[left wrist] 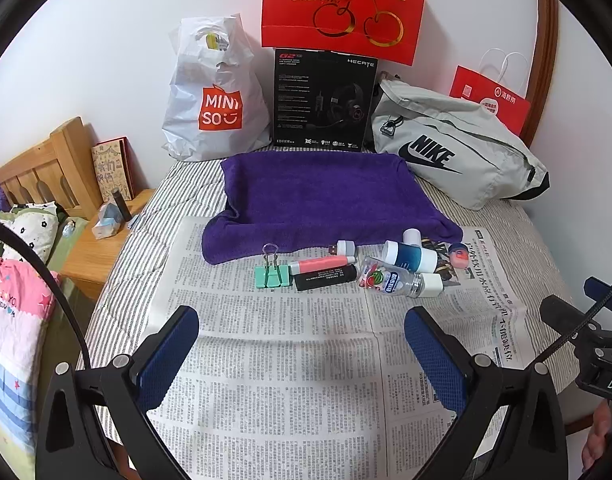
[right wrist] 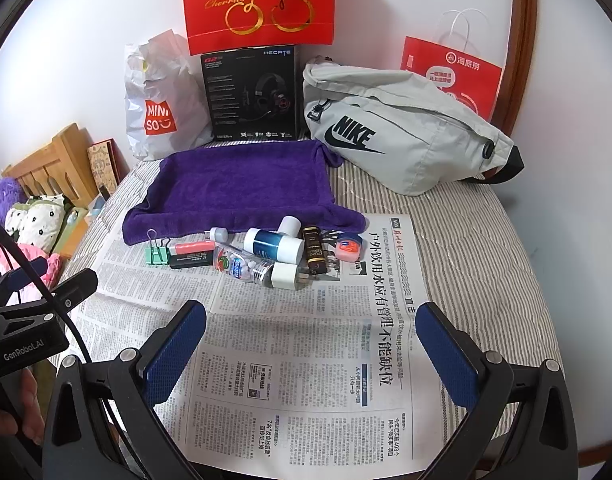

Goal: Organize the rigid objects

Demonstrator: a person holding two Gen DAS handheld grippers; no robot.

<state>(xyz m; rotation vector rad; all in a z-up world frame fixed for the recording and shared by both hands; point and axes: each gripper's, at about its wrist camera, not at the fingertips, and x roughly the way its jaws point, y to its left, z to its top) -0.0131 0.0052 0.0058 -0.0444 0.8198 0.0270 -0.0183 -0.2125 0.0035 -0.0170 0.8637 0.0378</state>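
Both grippers are held above the near part of a newspaper (right wrist: 290,360) spread over a striped bed (right wrist: 478,264). The left gripper (left wrist: 302,336) has its fingers (left wrist: 168,356) spread wide, with nothing between them. The right gripper (right wrist: 312,332) is likewise fully spread and empty.

The small rigid objects lie in a cluster on the far part of the newspaper, just in front of a purple towel (right wrist: 242,184) whose near edge overlaps the paper:
- At the left end, a green binder clip (left wrist: 271,274).
- Beside it, a pink tube (left wrist: 320,265) and a black tube (left wrist: 326,277), lying side by side and touching.
- Behind these, a small white-capped USB stick (left wrist: 343,248) at the towel's edge.
- A clear candy bottle (right wrist: 242,266), on its side.
- A blue-and-white bottle (right wrist: 272,245), lying across the cluster.
- A white plug adapter (right wrist: 286,276).
- A dark brown bottle (right wrist: 316,254).
- At the right end, a small pink tin (right wrist: 348,249).

Along the far edge of the bed, against the wall, stand a white shopping bag (right wrist: 158,108), a black headset box (right wrist: 252,96) and a grey waist bag (right wrist: 402,132).
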